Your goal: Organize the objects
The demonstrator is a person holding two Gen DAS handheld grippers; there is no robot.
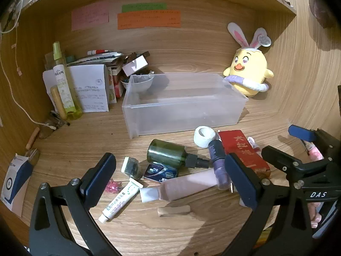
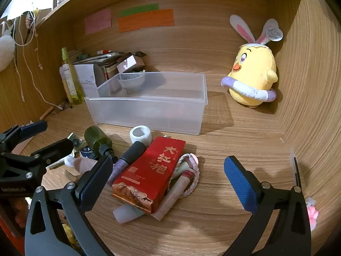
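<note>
Left gripper (image 1: 170, 183) and right gripper (image 2: 168, 181) both gape wide, holding nothing, over clutter lying before the clear bin (image 2: 149, 108). The red packet (image 2: 149, 172), printed 大红袍, lies between the right gripper's fingers.

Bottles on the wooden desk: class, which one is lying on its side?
The dark green glass bottle with the black nozzle, toppled in the clutter before the clear plastic bin. The tall yellow-green spray bottle stands upright at back left.
</note>
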